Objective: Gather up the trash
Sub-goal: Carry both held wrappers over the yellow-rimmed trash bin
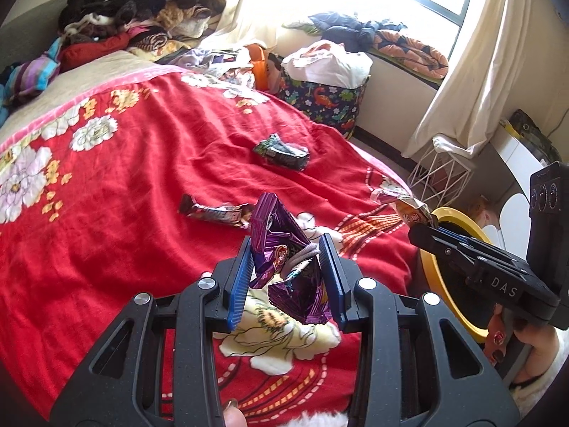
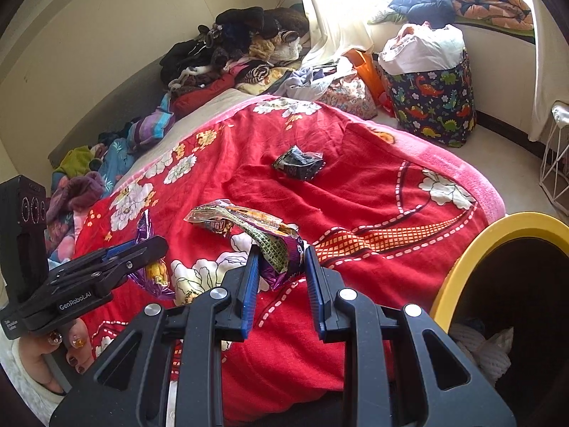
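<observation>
My left gripper (image 1: 287, 249) is shut on a crumpled purple snack bag (image 1: 281, 249) and holds it above the red flowered blanket (image 1: 142, 185). My right gripper (image 2: 281, 259) is shut on a crumpled orange and green wrapper (image 2: 256, 227) over the bed's near edge; that wrapper also shows in the left wrist view (image 1: 405, 206). A brown candy bar wrapper (image 1: 217, 211) and a dark crumpled wrapper (image 1: 282, 151) lie on the blanket; the dark one also shows in the right wrist view (image 2: 298, 162). A yellow-rimmed bin (image 2: 490, 249) stands at the right beside the bed, with white trash inside.
A pile of clothes (image 1: 135, 10) lies at the head of the bed. A dinosaur-print basket (image 2: 434, 106) full of laundry stands on the floor by the window. A white wire basket (image 1: 441, 174) stands near the curtain (image 1: 473, 82).
</observation>
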Available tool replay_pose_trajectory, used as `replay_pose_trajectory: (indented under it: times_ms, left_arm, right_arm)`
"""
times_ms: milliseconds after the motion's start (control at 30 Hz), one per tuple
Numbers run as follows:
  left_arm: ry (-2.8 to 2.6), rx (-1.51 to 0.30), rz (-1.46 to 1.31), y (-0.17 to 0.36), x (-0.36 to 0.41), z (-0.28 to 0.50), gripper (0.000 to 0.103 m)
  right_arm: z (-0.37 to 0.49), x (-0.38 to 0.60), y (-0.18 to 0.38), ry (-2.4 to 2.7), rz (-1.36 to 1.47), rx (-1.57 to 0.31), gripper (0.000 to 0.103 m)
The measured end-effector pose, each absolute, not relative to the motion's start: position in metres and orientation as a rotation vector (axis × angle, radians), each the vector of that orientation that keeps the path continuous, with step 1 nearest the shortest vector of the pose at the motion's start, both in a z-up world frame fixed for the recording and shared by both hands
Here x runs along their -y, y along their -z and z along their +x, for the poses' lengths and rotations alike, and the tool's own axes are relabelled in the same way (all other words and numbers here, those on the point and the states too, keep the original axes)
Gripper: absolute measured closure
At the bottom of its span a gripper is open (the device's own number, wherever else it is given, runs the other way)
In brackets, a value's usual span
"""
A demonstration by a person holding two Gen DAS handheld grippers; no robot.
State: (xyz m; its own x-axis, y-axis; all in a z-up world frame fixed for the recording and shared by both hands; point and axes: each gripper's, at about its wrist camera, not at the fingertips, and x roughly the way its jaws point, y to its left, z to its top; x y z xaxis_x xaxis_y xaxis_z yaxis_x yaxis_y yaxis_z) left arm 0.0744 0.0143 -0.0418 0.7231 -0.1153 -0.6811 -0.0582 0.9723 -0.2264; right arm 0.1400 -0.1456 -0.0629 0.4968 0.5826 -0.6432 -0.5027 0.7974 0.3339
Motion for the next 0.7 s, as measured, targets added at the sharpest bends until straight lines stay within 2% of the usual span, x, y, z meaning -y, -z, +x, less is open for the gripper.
replay_pose_trajectory:
  times_ms: [700]
  left_arm:
    - [0.131,-0.722,-0.182,0.024,0.044,0.087,0.073]
  right_arm:
    - [0.138,0.211,0.055,-0.547,0.207,-0.769,0.079]
